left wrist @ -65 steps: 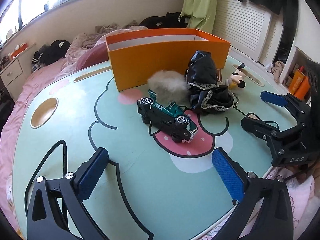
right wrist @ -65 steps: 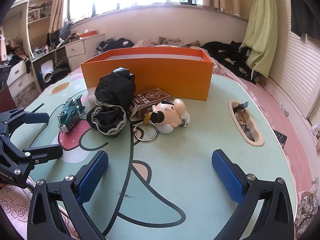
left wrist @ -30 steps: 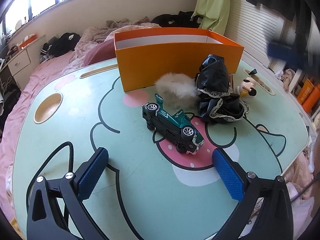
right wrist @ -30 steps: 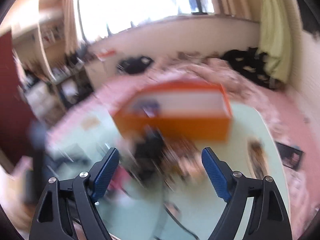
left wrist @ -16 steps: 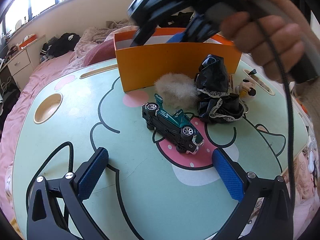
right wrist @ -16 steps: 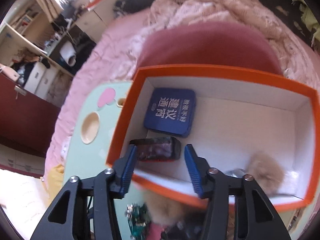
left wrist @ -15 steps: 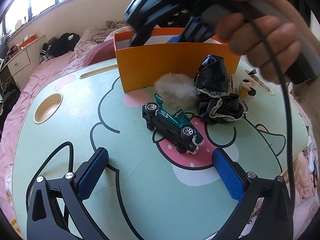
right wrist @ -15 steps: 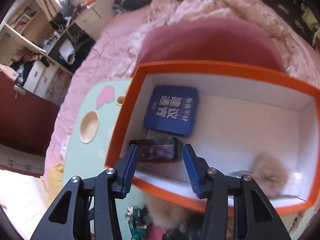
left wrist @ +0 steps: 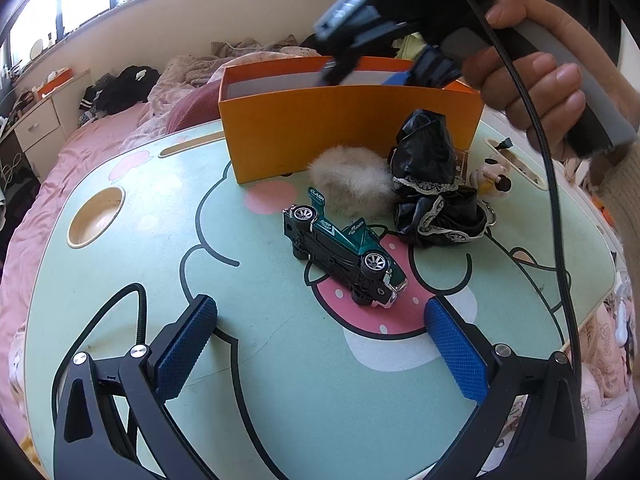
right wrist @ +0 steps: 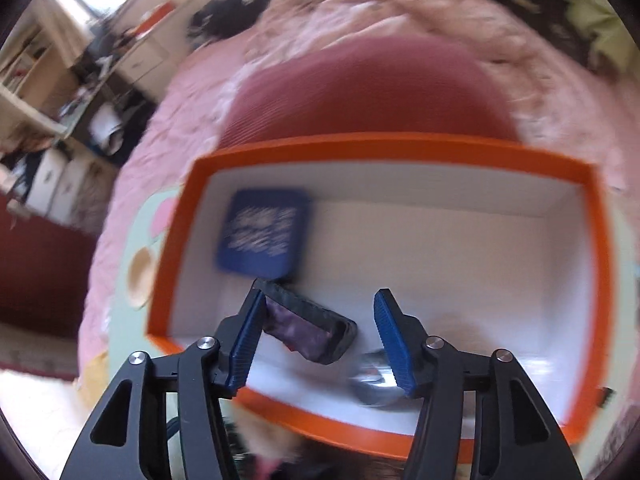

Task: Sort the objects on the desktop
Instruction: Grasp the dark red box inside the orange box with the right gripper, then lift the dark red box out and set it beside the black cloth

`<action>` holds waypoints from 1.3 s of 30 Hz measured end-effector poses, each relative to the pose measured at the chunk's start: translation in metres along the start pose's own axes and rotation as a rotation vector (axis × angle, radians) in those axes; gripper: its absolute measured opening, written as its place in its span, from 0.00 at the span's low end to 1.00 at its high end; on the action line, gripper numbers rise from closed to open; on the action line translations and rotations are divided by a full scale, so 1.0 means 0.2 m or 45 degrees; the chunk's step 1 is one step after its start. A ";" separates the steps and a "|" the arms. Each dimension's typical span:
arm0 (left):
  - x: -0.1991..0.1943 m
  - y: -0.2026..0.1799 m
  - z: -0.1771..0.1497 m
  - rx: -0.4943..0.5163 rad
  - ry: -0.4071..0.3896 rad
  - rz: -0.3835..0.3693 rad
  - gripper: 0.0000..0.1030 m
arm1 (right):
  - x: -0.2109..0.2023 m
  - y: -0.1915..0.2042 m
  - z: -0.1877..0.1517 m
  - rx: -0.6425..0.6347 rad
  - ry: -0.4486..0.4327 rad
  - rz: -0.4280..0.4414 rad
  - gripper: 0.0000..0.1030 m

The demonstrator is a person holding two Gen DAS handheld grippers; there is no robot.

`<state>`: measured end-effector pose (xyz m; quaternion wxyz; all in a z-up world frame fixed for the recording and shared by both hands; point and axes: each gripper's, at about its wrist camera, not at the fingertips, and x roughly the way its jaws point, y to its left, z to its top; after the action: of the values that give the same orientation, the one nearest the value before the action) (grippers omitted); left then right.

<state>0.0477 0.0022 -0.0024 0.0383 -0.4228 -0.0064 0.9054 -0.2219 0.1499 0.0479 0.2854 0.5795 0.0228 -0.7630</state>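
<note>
Left gripper low over table, jaws wide apart, nothing btwn. Just ahead: green toy car tipped on its side on pink patch. Behind it, fluffy beige ball touching black lace-trimmed pouch; cartoon figurine to pouch's right. Further back, orange box. Above box, right gripper parted, dark rectangular case tilted btwn pads, against left pad only, clear of the right one. Blue tin on box floor at left; silvery item near front wall, too blurred to ID.
</note>
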 end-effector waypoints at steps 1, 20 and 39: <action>0.00 0.00 0.00 0.000 0.000 -0.001 1.00 | -0.02 -0.02 0.00 0.031 -0.014 0.008 0.45; 0.00 -0.01 -0.01 -0.002 -0.001 0.000 1.00 | 0.19 0.21 -0.02 -0.095 0.057 -0.106 0.70; -0.01 -0.02 -0.01 -0.002 -0.003 -0.002 1.00 | -0.62 0.11 -0.44 -0.109 -0.584 0.030 0.60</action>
<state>0.0494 0.0052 -0.0021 0.0386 -0.4216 -0.0075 0.9059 -0.1143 0.2153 0.1364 0.3165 0.3786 -0.0170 -0.8696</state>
